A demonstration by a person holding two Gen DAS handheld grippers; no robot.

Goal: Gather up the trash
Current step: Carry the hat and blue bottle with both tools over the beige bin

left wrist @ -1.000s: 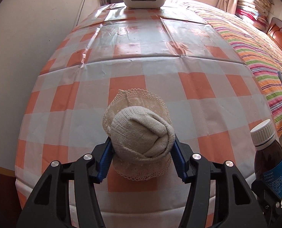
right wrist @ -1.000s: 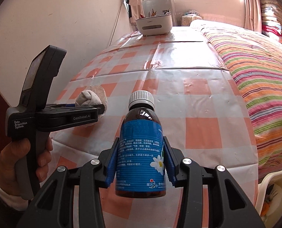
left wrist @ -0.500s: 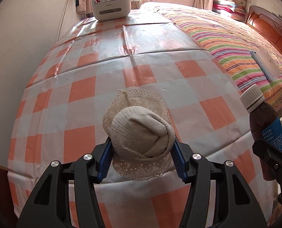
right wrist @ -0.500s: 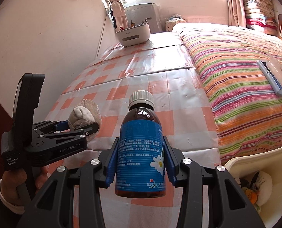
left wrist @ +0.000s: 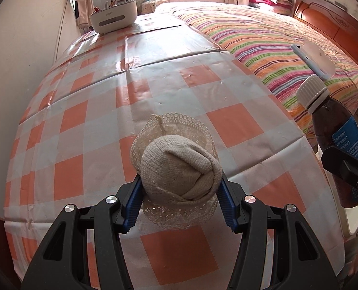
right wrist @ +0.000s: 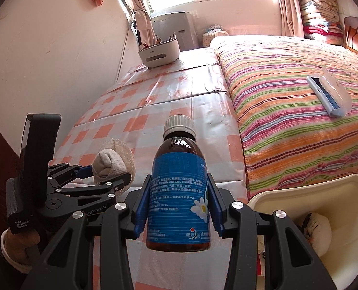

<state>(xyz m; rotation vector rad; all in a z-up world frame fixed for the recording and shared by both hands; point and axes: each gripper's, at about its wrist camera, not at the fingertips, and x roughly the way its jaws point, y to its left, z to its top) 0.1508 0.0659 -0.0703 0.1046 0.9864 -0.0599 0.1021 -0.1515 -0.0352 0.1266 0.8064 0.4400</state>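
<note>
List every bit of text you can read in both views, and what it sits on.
"Data Acquisition System": on the handle of the left hand-held gripper.
"enRobot.AI": on that gripper's arm, first letter hidden.
Brown bottle in the right hand-held gripper: blue label with Chinese print, too small to read.
White caddy: front logo blurred.

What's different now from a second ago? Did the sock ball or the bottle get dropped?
Nothing was dropped. Both hands swung toward the bed side, bringing the cream bin into view. The left gripper still clamps the sock ball; the right gripper still clamps the brown bottle.
</note>
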